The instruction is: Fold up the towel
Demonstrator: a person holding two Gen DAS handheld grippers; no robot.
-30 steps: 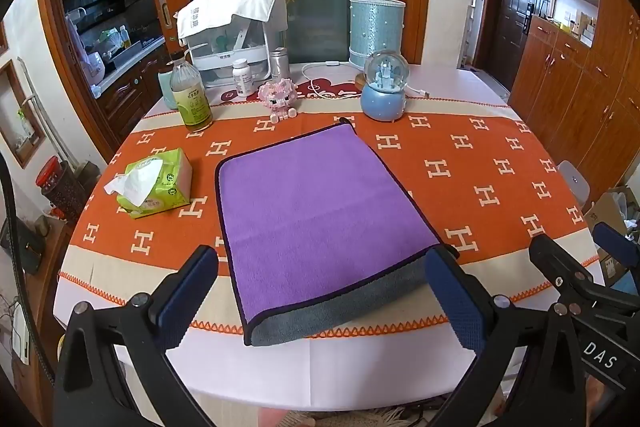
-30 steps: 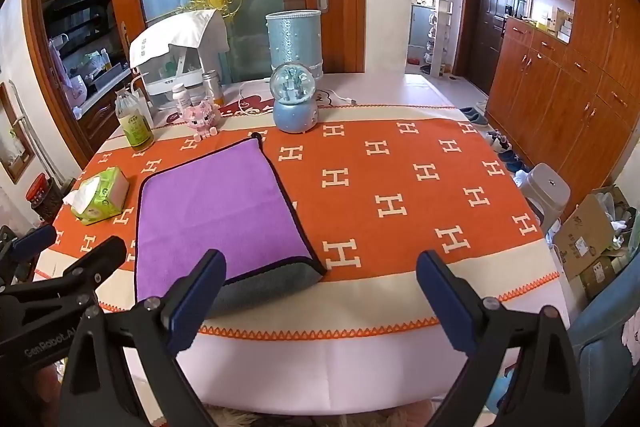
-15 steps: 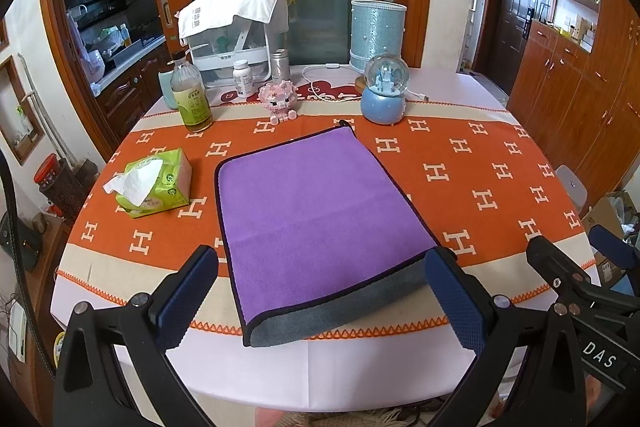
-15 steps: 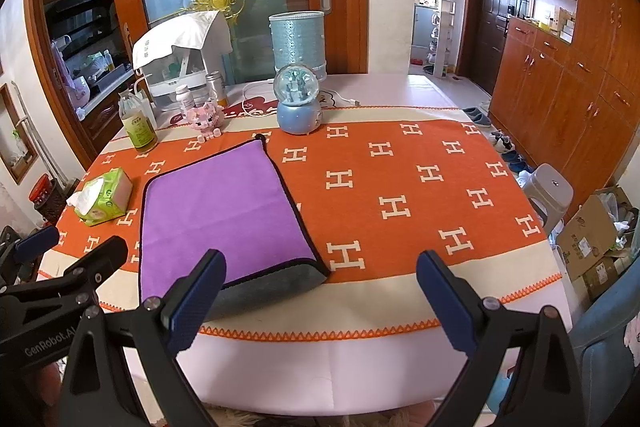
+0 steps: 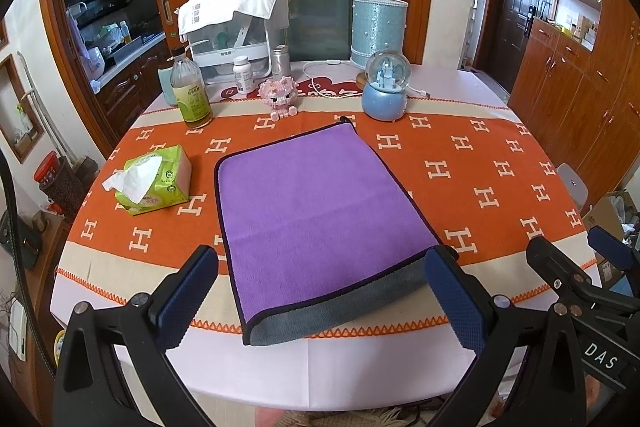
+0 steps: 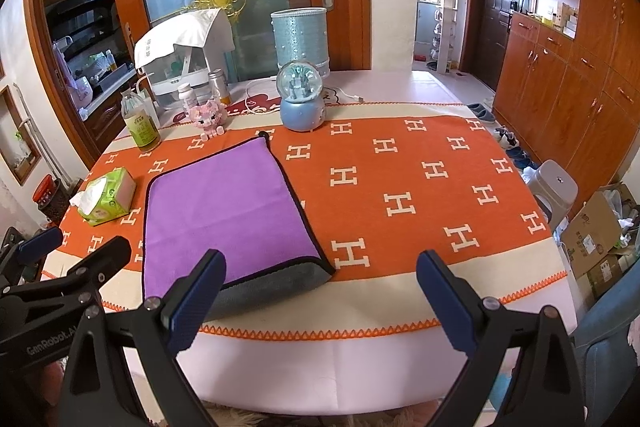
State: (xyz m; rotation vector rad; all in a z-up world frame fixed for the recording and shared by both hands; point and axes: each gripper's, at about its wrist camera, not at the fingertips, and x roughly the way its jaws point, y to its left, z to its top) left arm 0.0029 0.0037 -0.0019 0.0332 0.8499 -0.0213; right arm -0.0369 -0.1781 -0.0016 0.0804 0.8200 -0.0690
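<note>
Holding both grippers back off the near table edge, you've got nothing gripped. Left gripper [image 5: 320, 297] is spread wide, jaws framing the towel's near end w/o touching it; right gripper [image 6: 320, 297] is equally wide open, empty, aimed further right over bare cloth.

The towel [image 5: 316, 203] lies flat on the orange H-pattern tablecloth [image 5: 472, 163], purple side up, a grey layer showing along the near edge, so it looks already folded at least once. Hang loop sits at the far corner, close to the snow globe [image 5: 385, 87] but not touching. Tissue pack [image 5: 154, 179] is off to its left, apart.

Judging by that: you're between folds, or done. Can't tell which from here.

If another fold is due, you need to drop onto the near corners, one gripper each. Right gripper has to shift left first, since the near right corner [image 6: 320, 273] sits nearer its left finger. Pinch both layers, else the grey one stays behind.
</note>
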